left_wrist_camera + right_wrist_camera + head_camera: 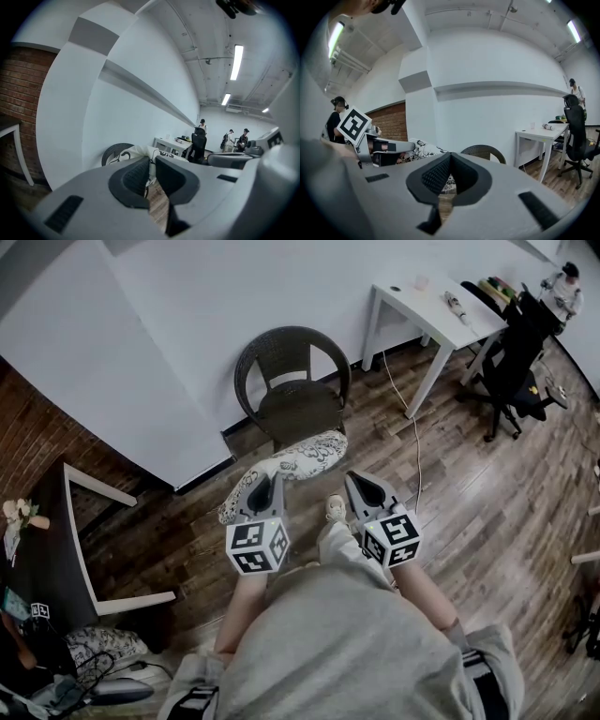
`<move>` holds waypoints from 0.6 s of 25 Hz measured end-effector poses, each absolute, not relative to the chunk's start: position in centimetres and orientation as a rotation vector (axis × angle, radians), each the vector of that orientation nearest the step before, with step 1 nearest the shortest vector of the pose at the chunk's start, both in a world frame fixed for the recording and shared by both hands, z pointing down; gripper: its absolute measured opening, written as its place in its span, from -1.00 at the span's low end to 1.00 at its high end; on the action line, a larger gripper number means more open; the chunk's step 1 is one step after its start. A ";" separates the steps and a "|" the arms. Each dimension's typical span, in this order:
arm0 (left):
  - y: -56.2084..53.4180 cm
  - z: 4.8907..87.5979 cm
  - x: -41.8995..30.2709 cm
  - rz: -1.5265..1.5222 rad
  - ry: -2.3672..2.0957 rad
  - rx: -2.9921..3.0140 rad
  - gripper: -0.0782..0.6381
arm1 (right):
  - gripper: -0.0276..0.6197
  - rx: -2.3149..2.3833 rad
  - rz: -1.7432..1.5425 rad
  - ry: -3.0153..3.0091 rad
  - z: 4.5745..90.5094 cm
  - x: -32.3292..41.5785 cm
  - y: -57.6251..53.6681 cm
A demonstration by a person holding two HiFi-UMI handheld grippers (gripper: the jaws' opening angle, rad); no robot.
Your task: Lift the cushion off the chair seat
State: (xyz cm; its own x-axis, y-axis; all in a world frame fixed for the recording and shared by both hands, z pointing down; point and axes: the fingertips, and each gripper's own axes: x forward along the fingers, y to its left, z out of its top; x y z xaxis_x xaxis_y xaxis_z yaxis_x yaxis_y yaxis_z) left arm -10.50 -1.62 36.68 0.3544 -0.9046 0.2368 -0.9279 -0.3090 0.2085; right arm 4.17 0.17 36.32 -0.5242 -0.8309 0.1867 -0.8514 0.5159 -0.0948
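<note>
On my left, the left claw (265, 480) is clamped on the cushion (292, 463). In the left gripper view a fold of white fabric sits pinched in the narrow slot between its pads (136, 176).

The cushion itself looks to be off the chair (292, 362). It hangs in the air just in front of it, slanting down to my left, and the seat (300, 409) behind it shows bare weave.

Moving right, the right claw (357, 480) is near the cushion's higher end with its tips pressed together. I see no fabric caught between them (the printed cover shows only through the gap lower down, behind the jaws). So I judge the whole weight hangs from one pinch on the edge.

That is my main worry. A soft, floppy cover held by one fold can creep out of the pads, especially if I swing or jerk the left claw, and the low end would then drop to the floor (469, 512). Pulling back too low could also drag that sagging end across the chair's front edge and tug it loose. The right claw cannot help until it opens, and opening it this close risks nudging the cushion instead of catching it.

Further right, a cable (415, 442) trails across the boards from the white desk (412, 298), which is something to avoid if I step that way.
</note>
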 end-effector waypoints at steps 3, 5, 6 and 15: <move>-2.0 36.8 -10.9 0.114 -1.633 2.305 -0.68 | -0.91 1.475 0.265 -2.630 36.2 4.1 -0.4; -2.3 36.9 -11.1 0.116 -1.636 2.300 -0.68 | -0.91 1.480 0.265 -2.627 36.2 4.0 -0.7; -2.4 37.0 -11.3 0.116 -1.637 2.298 -0.68 | -0.91 1.480 0.266 -2.624 36.3 3.9 -0.7; -3.7 37.0 -11.2 0.108 -1.634 2.297 -0.68 | -0.91 1.475 0.280 -2.612 36.8 3.9 -1.8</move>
